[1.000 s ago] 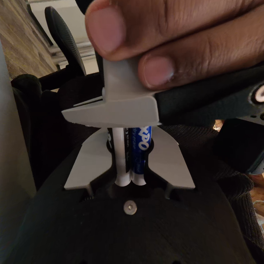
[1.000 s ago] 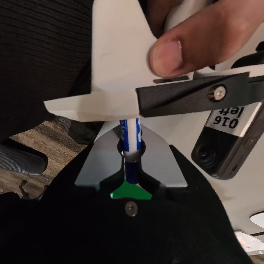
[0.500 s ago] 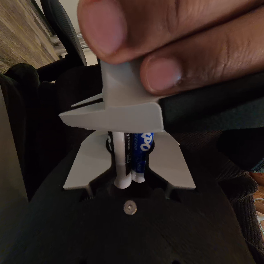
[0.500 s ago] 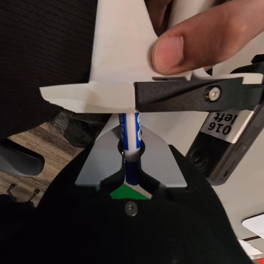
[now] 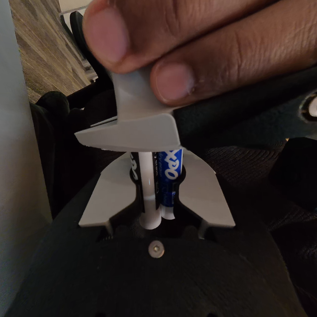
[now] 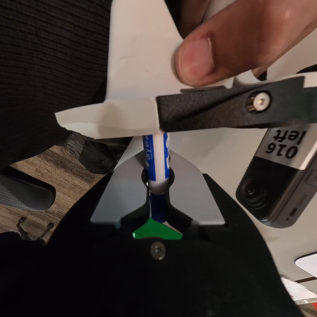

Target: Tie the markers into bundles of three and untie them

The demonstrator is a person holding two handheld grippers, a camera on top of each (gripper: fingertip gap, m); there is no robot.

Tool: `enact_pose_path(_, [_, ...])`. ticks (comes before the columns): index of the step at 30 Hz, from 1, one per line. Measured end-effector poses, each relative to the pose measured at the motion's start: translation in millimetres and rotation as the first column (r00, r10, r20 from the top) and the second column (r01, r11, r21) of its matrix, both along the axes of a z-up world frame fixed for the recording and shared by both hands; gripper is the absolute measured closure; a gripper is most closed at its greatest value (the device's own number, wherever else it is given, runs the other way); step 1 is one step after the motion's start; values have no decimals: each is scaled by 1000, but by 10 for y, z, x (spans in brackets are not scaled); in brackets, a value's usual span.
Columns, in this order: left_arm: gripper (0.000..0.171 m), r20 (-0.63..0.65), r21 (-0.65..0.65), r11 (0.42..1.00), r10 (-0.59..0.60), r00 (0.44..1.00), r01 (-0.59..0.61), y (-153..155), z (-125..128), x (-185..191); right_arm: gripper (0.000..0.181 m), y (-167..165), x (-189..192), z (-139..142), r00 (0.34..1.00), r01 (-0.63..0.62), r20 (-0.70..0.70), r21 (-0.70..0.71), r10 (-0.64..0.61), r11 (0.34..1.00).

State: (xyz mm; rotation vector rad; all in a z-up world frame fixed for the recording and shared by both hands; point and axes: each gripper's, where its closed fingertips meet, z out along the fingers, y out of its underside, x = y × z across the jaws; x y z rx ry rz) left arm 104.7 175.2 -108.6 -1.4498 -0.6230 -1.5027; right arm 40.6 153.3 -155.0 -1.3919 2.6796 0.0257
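Observation:
In the left wrist view my left gripper point(image 5: 157, 171) is shut on two markers side by side: a white one with a black label point(image 5: 147, 188) and one with a blue label point(image 5: 169, 180). Their white tail ends point at the camera. The right gripper's grey finger point(image 5: 130, 133) crosses just above, and the markers' far ends are hidden behind it. A hand point(image 5: 188, 42) presses on that finger. In the right wrist view my right gripper point(image 6: 157, 171) is shut on the blue marker point(image 6: 157, 154), its blue cap point(image 6: 157, 205) towards the camera. The left gripper's white finger point(image 6: 109, 118) crosses above under a fingertip point(image 6: 193, 56).
A wood-pattern floor point(image 5: 42, 51) and a black office chair point(image 5: 77, 34) lie at the upper left. A dark knit garment point(image 6: 51, 68), a dark shoe point(image 6: 92, 154) and a chair armrest point(image 6: 22, 193) are on the left. The left gripper's camera point(image 6: 267, 193) hangs over a white surface point(image 6: 214, 154). The tips of one gripper are about 8 centimetres away from the tips of the other.
Both grippers stay shut on the markers. The views have swung a little: the chair and floor shifted in the left view, and the crossing gripper tilted in the right view.

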Motion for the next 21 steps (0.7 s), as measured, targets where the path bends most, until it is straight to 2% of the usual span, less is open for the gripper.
enact_pose_path(11, [129,-51,-38,995,88,995,-90,28,-42,-59,163,-59,-75,10,999,21,-24,-63,-22,998])
enact_pose_path(15, [129,-123,-139,973,170,978,-187,29,-182,-152,138,-143,-242,51,990,139,5,-157,-140,978])
enact_pose_path(18, [130,-249,-247,915,258,933,-319,-28,-318,-318,122,-198,-389,183,964,267,89,-270,-252,925])
enact_pose_path(20, [129,-398,-314,830,325,858,-461,-149,-390,-542,117,-249,-545,315,930,366,142,-381,-338,849])
enact_pose_path(21, [129,-491,-335,772,346,800,-540,-248,-412,-678,117,-275,-629,391,904,426,177,-436,-389,793])
